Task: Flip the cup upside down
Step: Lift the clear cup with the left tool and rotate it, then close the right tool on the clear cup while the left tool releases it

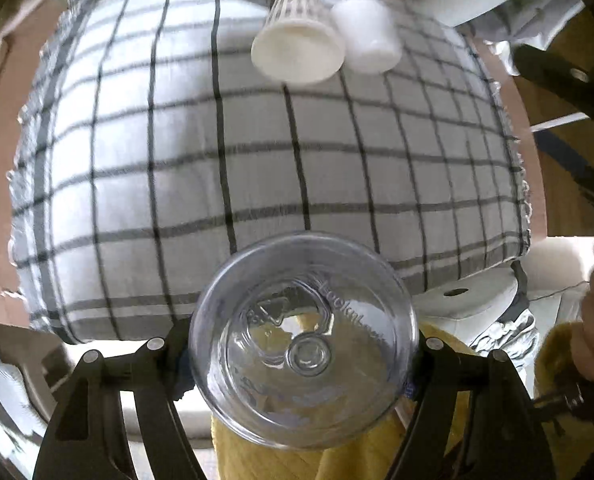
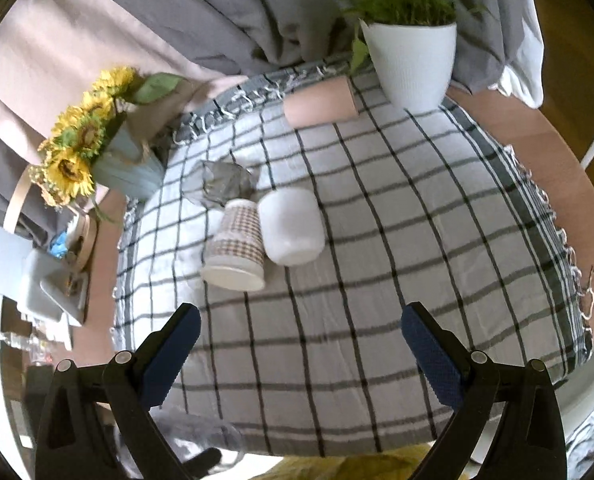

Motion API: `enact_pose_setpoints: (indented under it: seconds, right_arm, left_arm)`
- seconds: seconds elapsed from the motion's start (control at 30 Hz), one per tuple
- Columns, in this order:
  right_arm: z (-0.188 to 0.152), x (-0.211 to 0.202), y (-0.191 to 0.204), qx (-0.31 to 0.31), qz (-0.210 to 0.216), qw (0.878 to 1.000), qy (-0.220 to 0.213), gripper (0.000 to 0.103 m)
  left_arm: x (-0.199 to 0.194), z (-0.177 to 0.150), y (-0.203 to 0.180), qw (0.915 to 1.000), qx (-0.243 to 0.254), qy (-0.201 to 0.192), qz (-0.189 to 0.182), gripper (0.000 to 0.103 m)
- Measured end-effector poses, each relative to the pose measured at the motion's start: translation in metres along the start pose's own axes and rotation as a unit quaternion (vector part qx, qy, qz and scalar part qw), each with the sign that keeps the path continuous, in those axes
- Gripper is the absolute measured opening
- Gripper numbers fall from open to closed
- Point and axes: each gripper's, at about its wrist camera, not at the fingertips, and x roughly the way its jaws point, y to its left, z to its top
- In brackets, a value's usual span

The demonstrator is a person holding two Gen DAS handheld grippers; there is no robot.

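Note:
My left gripper [image 1: 303,344] is shut on a clear plastic cup [image 1: 303,340], held in the air with its base turned toward the camera, above the near edge of the checked cloth [image 1: 217,160]. A checked-pattern cup [image 1: 297,40] and a white cup [image 1: 367,40] stand upside down side by side at the far end of the cloth; they also show in the right wrist view, the checked-pattern cup [image 2: 235,248] left of the white cup [image 2: 291,228]. My right gripper [image 2: 301,344] is open and empty above the cloth's [image 2: 377,280] near part.
A pink cup [image 2: 321,104] lies on its side at the cloth's far edge, beside a white plant pot [image 2: 413,60]. A crumpled clear wrapper [image 2: 223,182] lies behind the cups. Sunflowers in a blue vase [image 2: 97,152] stand at the left. Yellow fabric [image 1: 337,460] lies below the held cup.

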Motion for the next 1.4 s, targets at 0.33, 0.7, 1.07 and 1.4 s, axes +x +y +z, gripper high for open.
enact_pose_setpoints:
  seconds: [0.33, 0.7, 1.07, 1.4]
  right_arm:
    - [-0.003, -0.003, -0.013, -0.002, -0.033, 0.999, -0.001, 0.101]
    - [-0.002, 0.003, -0.014, 0.013, -0.071, 0.997, -0.007, 0.101]
    - [-0.004, 0.015, 0.000, 0.008, -0.091, 0.996, -0.002, 0.101]
    - [-0.011, 0.006, 0.010, 0.007, -0.104, 0.994, -0.021, 0.101]
  left_arm:
    - [0.022, 0.049, 0.000, 0.9988, 0.003, -0.047, 0.016, 0.074]
    - [0.045, 0.088, 0.013, 0.9984, -0.020, -0.052, -0.007, 0.073]
    - [0.045, 0.096, 0.019, 0.9978, -0.013, -0.057, -0.029, 0.090]
    - [-0.002, 0.075, 0.027, 0.9937, -0.009, -0.112, -0.003, 0.094]
